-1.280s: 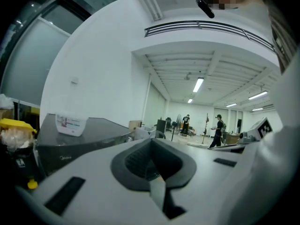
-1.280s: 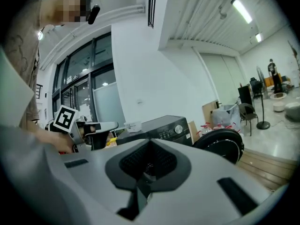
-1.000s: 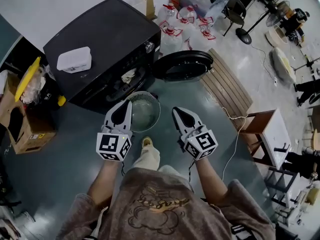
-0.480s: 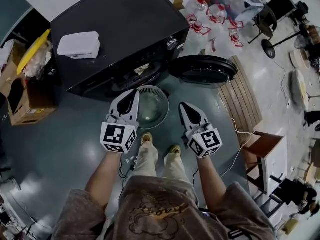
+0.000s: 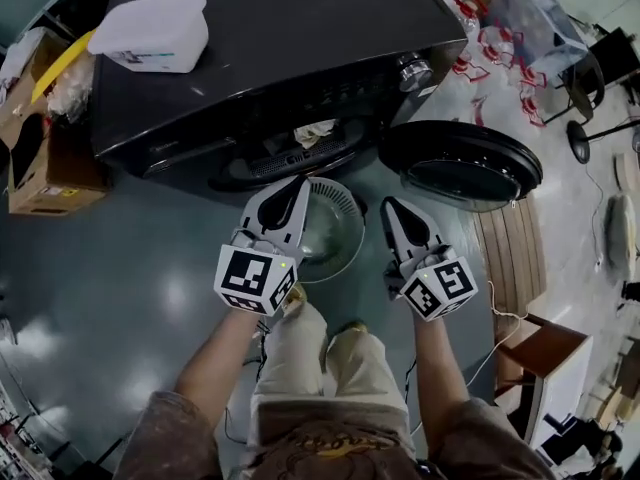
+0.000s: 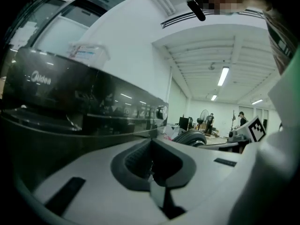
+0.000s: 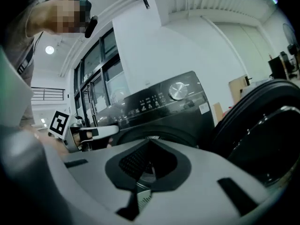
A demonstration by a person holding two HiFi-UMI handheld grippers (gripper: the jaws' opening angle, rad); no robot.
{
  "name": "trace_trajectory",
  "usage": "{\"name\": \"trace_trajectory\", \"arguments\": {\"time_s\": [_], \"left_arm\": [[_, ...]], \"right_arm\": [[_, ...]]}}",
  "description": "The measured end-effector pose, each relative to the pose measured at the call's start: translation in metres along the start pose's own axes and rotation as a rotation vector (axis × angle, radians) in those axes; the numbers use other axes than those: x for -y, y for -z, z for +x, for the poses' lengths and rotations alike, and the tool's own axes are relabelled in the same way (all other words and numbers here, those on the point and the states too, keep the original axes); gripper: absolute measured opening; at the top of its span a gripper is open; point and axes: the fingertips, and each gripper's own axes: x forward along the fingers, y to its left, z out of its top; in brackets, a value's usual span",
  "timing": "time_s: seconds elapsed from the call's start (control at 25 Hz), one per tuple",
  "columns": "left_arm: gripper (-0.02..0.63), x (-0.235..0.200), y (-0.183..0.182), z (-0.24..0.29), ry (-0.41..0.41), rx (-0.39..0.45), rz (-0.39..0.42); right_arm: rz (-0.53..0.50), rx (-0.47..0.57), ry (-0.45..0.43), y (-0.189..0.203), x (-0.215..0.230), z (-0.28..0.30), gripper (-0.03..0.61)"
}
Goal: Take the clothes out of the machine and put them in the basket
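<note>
A black front-loading washing machine (image 5: 270, 38) fills the top of the head view, its round door (image 5: 460, 163) swung open to the right. A pale cloth (image 5: 315, 133) lies at the lip of the drum opening. On the floor right in front of the opening stands a round grey-green basket (image 5: 335, 233). My left gripper (image 5: 296, 184) hovers over the basket's left rim, shut and empty. My right gripper (image 5: 391, 206) is beside the basket's right rim, also shut and empty. Both point at the machine front (image 7: 164, 111). Nothing lies between the jaws in either gripper view.
A white plastic box (image 5: 155, 30) sits on top of the machine. Cardboard boxes (image 5: 40, 168) stand to its left. Water jugs (image 5: 490, 43) and a wooden pallet (image 5: 505, 258) lie to the right, behind and below the open door (image 7: 262, 130). The person's legs are under the grippers.
Both grippers have come down and forward toward the drum opening, still shut. The machine and basket now appear much closer and larger.
</note>
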Motion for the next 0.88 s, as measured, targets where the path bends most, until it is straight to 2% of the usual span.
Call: {"name": "trace_trajectory", "arguments": {"time_s": [0.28,0.48,0.72,0.88], "left_arm": [[0.006,-0.032,0.079,0.029,0.003,0.045,0.061],[0.006,-0.046,0.126,0.043,-0.017,0.085,0.082],[0.006,-0.050,0.166,0.060,-0.022,0.138,0.085],[0.006,-0.048,0.187,0.058,-0.039,0.157,0.090]], "right_arm": [[-0.051,0.016,0.034,0.087,0.048,0.043,-0.003],[-0.090,0.020,-0.023,0.137,0.058,0.069,-0.003],[-0.115,0.049,-0.052,0.168,0.074,0.092,-0.003],[-0.183,0.055,-0.050,0.186,0.075,0.092,-0.003]]}}
